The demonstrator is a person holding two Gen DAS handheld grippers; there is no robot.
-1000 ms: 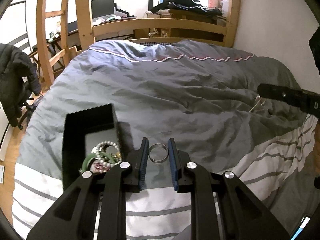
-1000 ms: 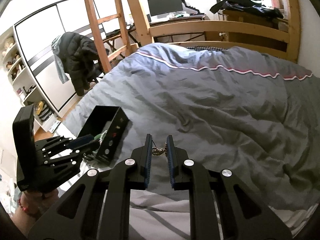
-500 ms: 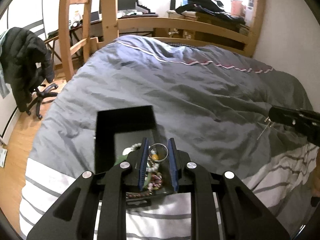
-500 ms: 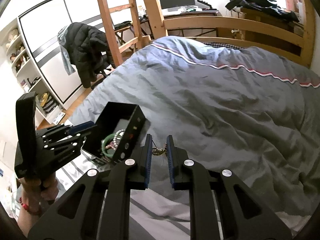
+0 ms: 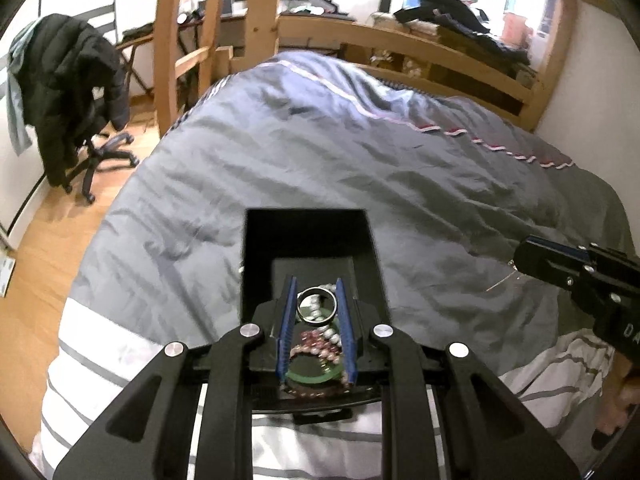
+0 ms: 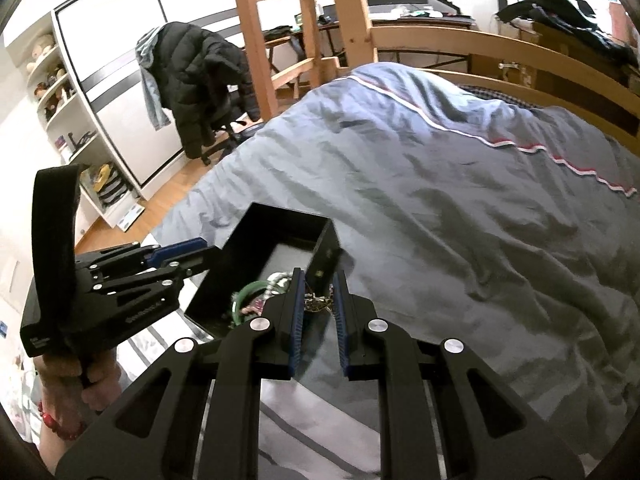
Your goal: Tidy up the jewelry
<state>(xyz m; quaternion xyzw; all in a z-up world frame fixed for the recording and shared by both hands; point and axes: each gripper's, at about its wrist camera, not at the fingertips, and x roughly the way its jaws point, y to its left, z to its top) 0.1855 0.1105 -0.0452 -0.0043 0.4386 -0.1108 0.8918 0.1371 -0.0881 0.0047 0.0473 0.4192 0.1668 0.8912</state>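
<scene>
An open black jewelry box [image 5: 256, 264] lies on the grey duvet. It holds a green bangle [image 5: 316, 378], a red bead bracelet [image 5: 316, 346] and pearls. My left gripper [image 5: 317, 304] is shut on a silver metal bangle [image 5: 303, 312] and holds it over the box. In the right wrist view the box [image 6: 324, 248] is left of centre, with the green bangle [image 6: 244, 294] inside. My right gripper [image 6: 319, 300] is shut on a small gold chain [image 6: 318, 303] beside the box's right wall. The left gripper [image 6: 180, 254] reaches over the box from the left.
The bed has a wooden frame [image 5: 420, 46] and a wooden ladder [image 6: 256, 36] at its far side. An office chair with a black jacket [image 5: 76, 92] stands on the wood floor to the left. White shelves [image 6: 64, 100] line the left wall.
My left gripper moved left with the silver bangle, from beside the box to over its contents. My right gripper carried the chain closer to the box's right wall.
</scene>
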